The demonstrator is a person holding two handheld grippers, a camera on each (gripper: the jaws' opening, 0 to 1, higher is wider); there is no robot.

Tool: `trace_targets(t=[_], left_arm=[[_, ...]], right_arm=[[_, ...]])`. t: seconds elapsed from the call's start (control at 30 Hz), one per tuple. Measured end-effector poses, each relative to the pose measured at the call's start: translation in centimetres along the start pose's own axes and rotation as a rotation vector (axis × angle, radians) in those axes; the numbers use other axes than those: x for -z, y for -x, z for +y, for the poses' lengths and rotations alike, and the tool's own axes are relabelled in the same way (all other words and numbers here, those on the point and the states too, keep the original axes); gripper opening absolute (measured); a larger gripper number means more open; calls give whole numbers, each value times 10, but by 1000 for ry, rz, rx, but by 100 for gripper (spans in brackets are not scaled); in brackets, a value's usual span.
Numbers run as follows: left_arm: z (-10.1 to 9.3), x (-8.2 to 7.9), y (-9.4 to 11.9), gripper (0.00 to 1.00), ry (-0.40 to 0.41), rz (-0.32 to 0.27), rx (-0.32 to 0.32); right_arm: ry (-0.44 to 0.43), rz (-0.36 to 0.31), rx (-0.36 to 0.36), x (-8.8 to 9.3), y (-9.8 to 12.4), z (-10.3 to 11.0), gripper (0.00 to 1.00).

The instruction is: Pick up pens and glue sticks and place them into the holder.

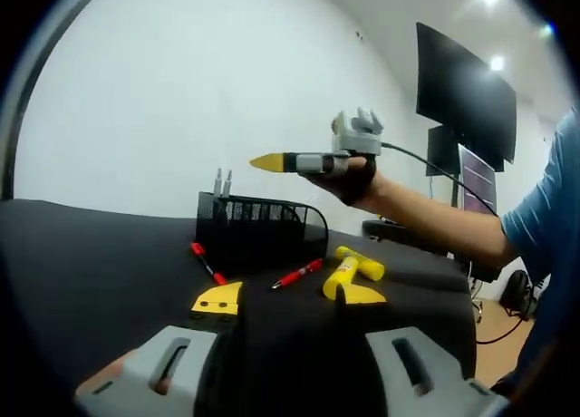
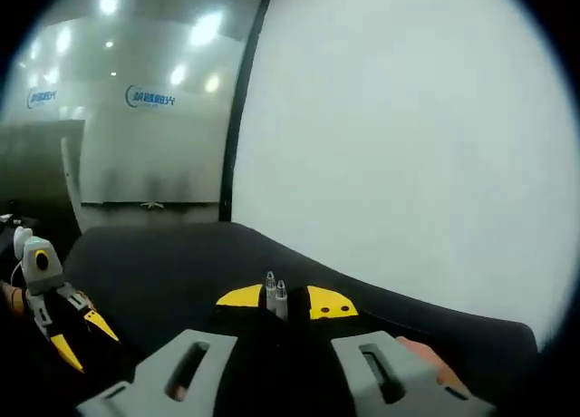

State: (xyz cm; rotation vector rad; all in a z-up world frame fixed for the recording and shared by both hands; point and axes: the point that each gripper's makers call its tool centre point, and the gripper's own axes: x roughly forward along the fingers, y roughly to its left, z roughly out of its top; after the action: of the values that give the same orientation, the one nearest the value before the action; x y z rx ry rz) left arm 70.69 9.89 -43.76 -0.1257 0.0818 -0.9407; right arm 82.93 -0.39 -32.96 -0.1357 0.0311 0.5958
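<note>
Though two grey pens (image 1: 222, 182) already stand in black mesh holder (image 1: 263, 228), job judged under halfway. Left gripper view: two red pens (image 1: 297, 274) and yellow glue stick (image 1: 355, 266) lying on bench (image 1: 82, 272) just before holder. Left gripper (image 1: 285, 296) low, jaws spread, empty. Right gripper (image 1: 272, 162) hand-held above holder. Right gripper view: own jaws apart, nothing held, grey pen tops seen between them, below. Left gripper (image 2: 72, 340) at lower left.

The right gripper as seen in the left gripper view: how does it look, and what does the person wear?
The right gripper has yellow pointed jaws, a grey body with a knobbed top and a dark cable trailing back. A black strap or glove covers the hand; the sleeve is blue and short.
</note>
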Motion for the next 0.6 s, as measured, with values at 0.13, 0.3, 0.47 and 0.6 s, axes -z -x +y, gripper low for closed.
trace_targets(t=[0.13,0.3,0.47,0.6], left_arm=[[0,0,0,41,0,0,-3],[1,-1,1,41,15,-4,-2],[6,-4,2,40,40,-24,-22],[6,-1,1,40,28,-8,-26]], right_arm=[[-3,-28,21,-2,32,-1,14],[-5,-54,50,4,70,2,15],[-23,-52,78,20,90,-9,17],[-37,-56,100,32,111,-9,19]])
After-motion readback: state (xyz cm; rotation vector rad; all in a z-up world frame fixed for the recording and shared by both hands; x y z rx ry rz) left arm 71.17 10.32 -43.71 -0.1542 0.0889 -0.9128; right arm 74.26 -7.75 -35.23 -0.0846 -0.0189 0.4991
